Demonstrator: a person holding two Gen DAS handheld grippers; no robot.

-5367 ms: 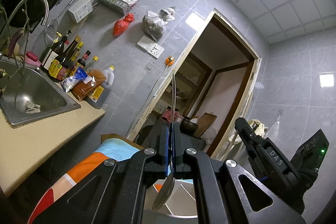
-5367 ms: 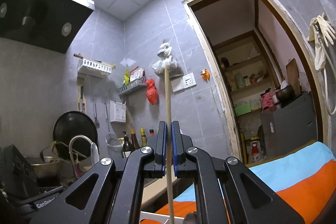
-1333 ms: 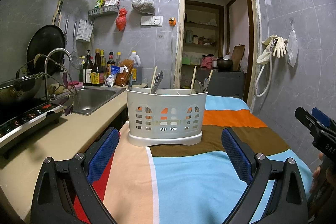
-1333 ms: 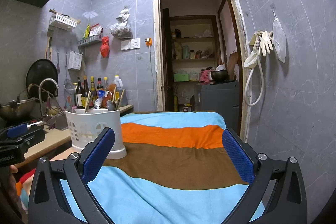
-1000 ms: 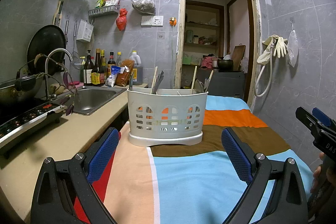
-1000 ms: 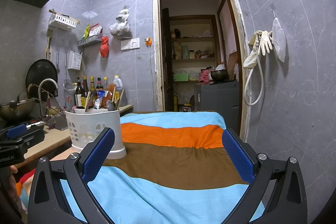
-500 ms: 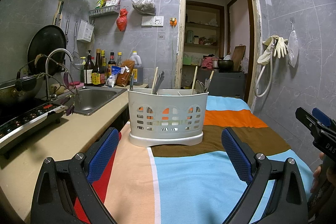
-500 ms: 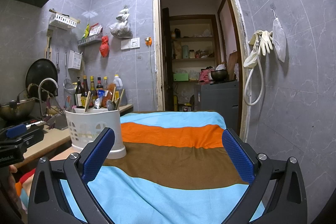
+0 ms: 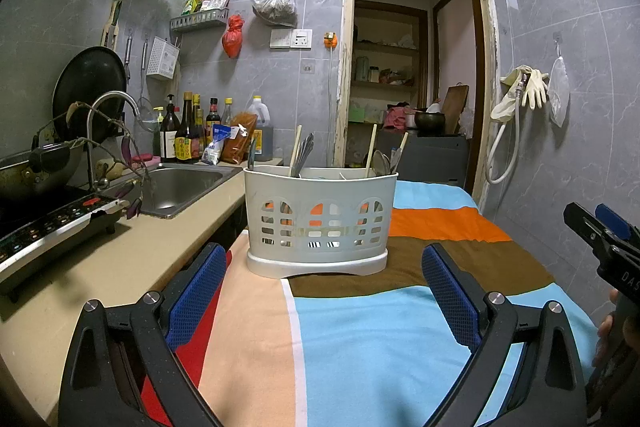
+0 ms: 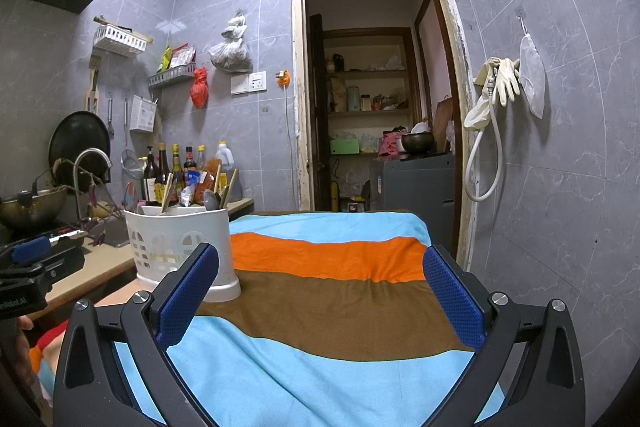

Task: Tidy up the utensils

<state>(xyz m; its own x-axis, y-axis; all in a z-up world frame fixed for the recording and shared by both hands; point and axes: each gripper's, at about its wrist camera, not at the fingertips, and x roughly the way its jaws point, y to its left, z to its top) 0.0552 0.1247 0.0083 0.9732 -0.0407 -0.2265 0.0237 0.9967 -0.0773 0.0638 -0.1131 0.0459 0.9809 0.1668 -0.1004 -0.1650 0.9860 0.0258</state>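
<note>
Both grippers, left (image 9: 323, 283) and right (image 10: 320, 287), jaws apart and empty; utensil caddy (image 9: 321, 221) ahead could tip if bumped.

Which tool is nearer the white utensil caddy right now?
Left. The left tool faces the utensil caddy squarely, close in front; the right tool sits farther back, caddy off to its left.

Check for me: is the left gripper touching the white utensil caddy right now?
Apart. The left wrist view shows the left gripper open, with striped cloth visible between its fingertips and the caddy.
</note>
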